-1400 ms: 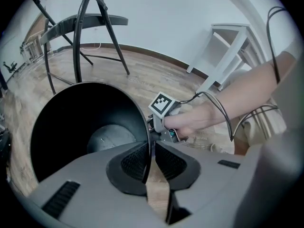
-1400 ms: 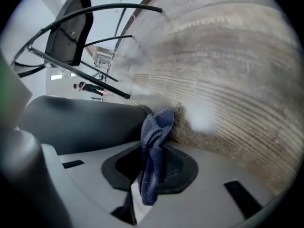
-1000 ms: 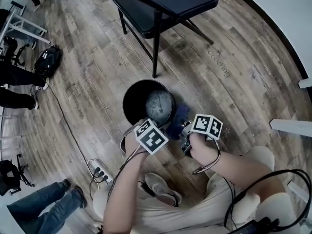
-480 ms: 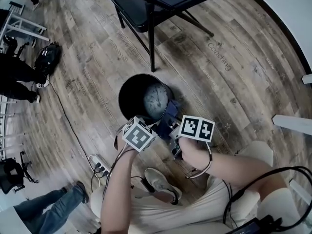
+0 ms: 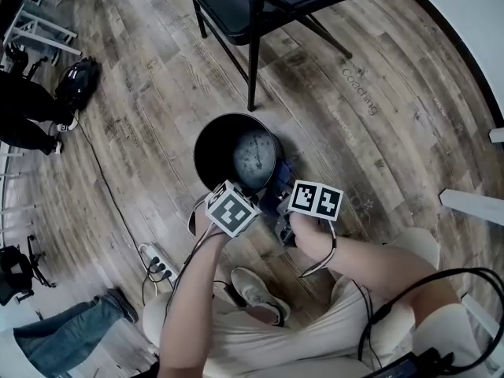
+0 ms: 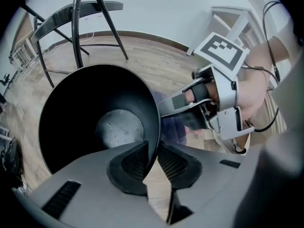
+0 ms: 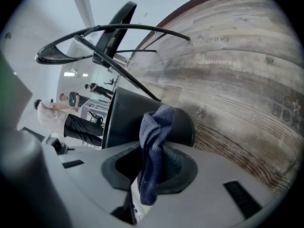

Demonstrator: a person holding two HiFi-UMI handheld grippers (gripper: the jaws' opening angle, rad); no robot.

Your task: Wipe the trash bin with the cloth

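- Your left gripper (image 6: 152,149) has just been closing and now pinches the trash bin (image 6: 95,120) rim.
- Your right gripper (image 7: 153,167) pinches the cloth (image 7: 154,137); next, rub it along the bin's wall.

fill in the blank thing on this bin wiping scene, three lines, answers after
1. The right hand-held gripper is shut on a blue ____.
2. The left hand-held gripper clamps the trash bin by its ____.
3. Beyond the trash bin stands a black folding ____.

Missing words: cloth; rim; chair.
Note: the left hand-held gripper's jaws have just been closing, with the rim between them.
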